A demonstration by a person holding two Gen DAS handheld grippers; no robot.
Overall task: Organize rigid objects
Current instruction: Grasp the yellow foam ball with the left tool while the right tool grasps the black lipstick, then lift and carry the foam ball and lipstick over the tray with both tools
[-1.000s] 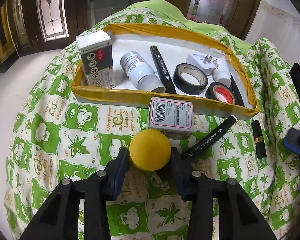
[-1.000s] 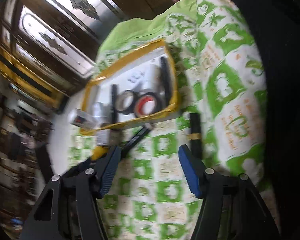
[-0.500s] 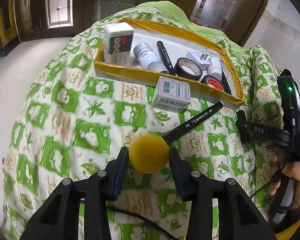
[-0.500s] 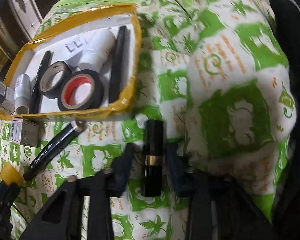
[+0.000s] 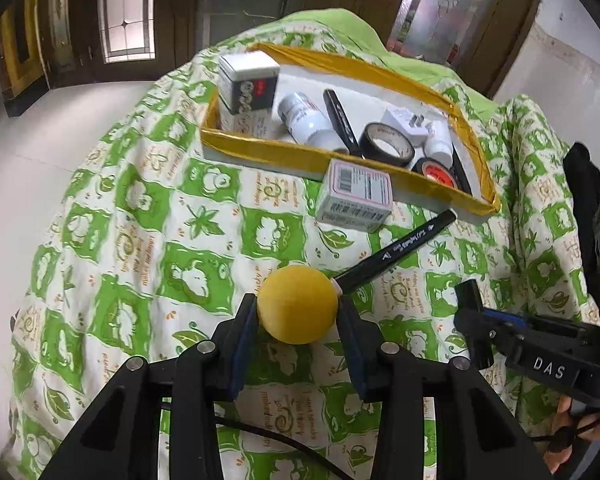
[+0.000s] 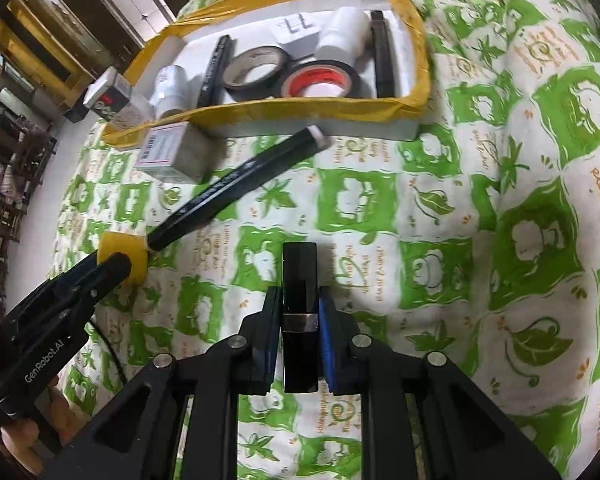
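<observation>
Two grippers are seen over the green-patterned cloth point(image 5: 148, 216). A yellow ball point(image 5: 297, 304) is clamped part-way wide by the left gripper point(image 5: 298, 320), just beside a black marker point(image 5: 400, 250). A black lipstick tube point(image 6: 299, 300) is pinched by the near-closed right gripper point(image 6: 299, 320), near the yellow-rimmed tray point(image 6: 260, 114).
</observation>
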